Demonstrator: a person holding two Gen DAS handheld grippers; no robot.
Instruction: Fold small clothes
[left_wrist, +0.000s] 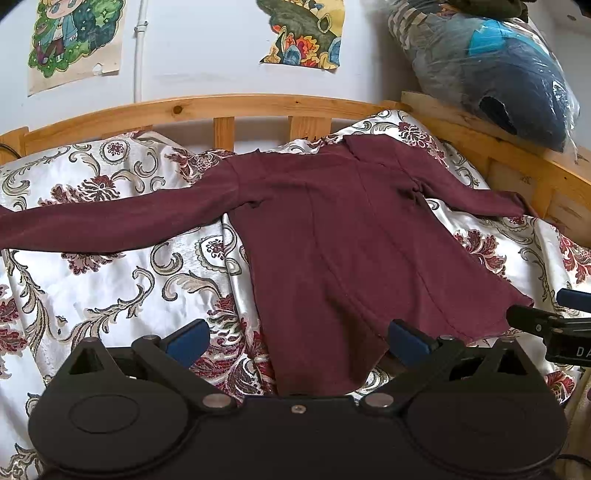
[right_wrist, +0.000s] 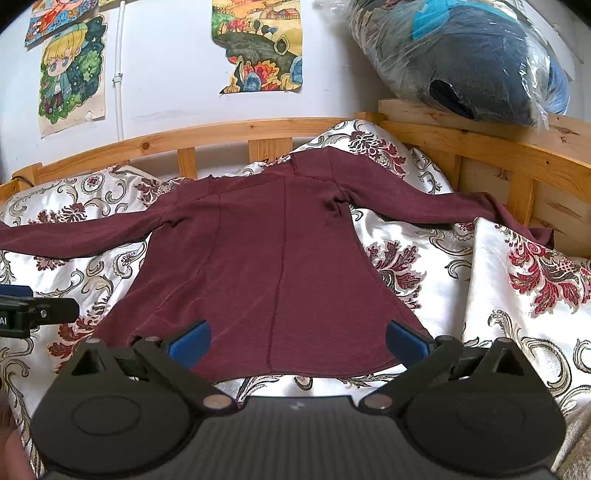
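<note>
Your biggest risk here is the slippery bedspread (left_wrist: 110, 280): pinch too deep at the hem and you will lift the satin cover along with the shirt (left_wrist: 332, 229), dragging the whole thing out of shape. The shirt itself, a dark red long-sleeved top, lies flat on the bed with its collar toward the wooden headboard (left_wrist: 221, 107), both sleeves spread wide and the hem nearest you. The right sleeve (right_wrist: 461, 206) runs all the way to the side rail and its cuff droops over a ridge in the cover, so it may snag or trail when you bring it across. The bedspread is also bunched under the shoulders, which could leave any fold crooked. Your left gripper (left_wrist: 297, 341) hovers low over the hem's left corner, level and pointing at the headboard, jaws spread wide with nothing between them. Your right gripper (right_wrist: 297, 341) sits the same way over the hem toward its right corner, jaws likewise parted and empty, the 2 tools side by side and near each other. Neither pad touches cloth as far as you can judge, so no fold looks begun.
</note>
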